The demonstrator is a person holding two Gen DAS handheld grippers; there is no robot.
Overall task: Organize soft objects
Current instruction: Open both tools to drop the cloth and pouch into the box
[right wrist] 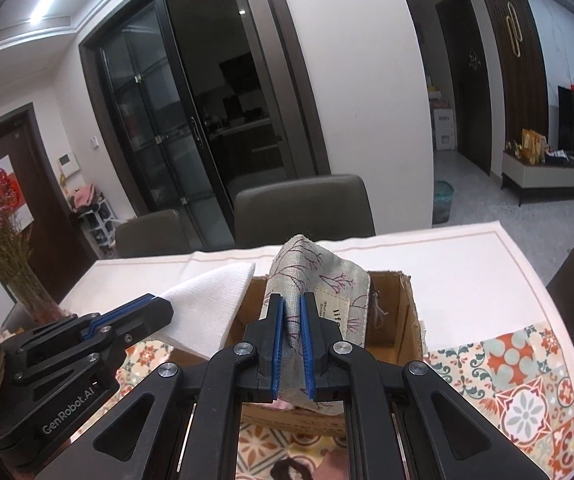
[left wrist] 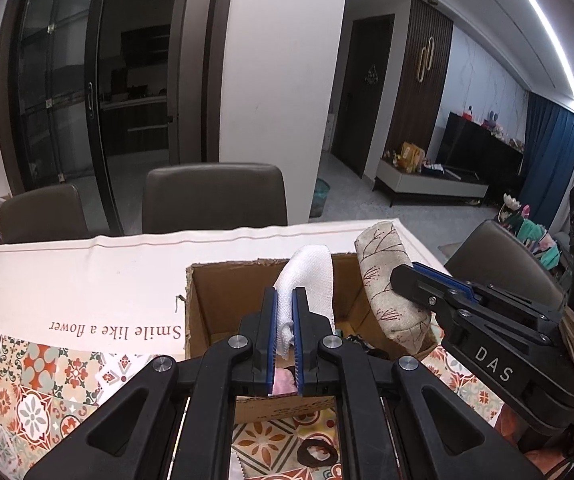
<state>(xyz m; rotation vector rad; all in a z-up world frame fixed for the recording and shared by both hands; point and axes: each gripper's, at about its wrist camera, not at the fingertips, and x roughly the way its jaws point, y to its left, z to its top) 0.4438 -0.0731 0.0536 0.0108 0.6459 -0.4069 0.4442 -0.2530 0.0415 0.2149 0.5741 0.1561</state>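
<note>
Left wrist view: white cloth (left wrist: 307, 280) is pinched in the left tool (left wrist: 285, 320), printed pouch (right wrist: 319, 288) clamped by the right tool (right wrist: 292, 332), above the cardboard box (left wrist: 223, 300); release inside is judged next.

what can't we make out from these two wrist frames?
- Contents of the cardboard box: left wrist view, mostly hidden behind the left gripper and its white cloth; only dark and pink bits show.
- Print on the label of the patterned pouch: right wrist view, too small and partly covered by the right gripper.
- Dark item on the tablecloth at the bottom edge: both views, cut off behind the gripper bodies.
</note>
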